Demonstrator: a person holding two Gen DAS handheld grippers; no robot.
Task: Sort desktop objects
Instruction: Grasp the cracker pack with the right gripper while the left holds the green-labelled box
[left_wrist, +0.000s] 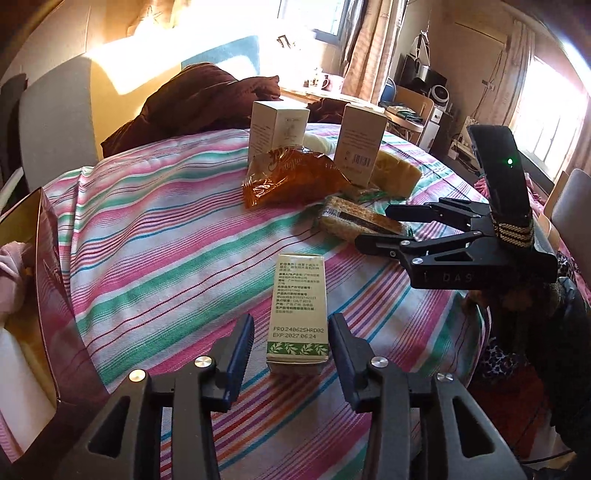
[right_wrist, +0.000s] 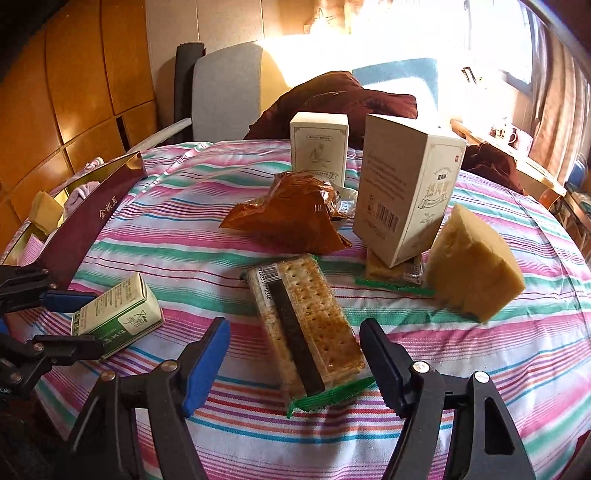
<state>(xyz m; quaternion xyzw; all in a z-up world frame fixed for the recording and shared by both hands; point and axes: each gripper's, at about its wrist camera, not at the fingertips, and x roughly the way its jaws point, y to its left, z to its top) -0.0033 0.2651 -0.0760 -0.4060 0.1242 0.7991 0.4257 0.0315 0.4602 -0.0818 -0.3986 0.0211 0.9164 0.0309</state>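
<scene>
Both grippers poised, sorting looks only partly settled.
Left gripper (left_wrist: 291, 349) fingers spread around the small green box (left_wrist: 298, 314), gripping nothing; right gripper (right_wrist: 295, 354) gapes over the cracker pack (right_wrist: 306, 325); boxes, cheese (right_wrist: 472, 266) and the orange packet (right_wrist: 291, 218) lie mixed on the surface (right_wrist: 166, 229).

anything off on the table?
The nearer tall box stands tilted, its base propped on a cracker packet rather than flat on the cloth. It might tip if bumped. Nothing spilled.

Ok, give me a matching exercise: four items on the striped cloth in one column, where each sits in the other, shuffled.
Items:
1. small green box
2. cracker pack
3. cheese wedge
4. orange wrapper

Places:
A. far right of the cloth
B. between the open left gripper fingers
C. in front of the upright boxes
D. between the open right gripper fingers

Pairs: 1-B, 2-D, 3-A, 4-C
</scene>
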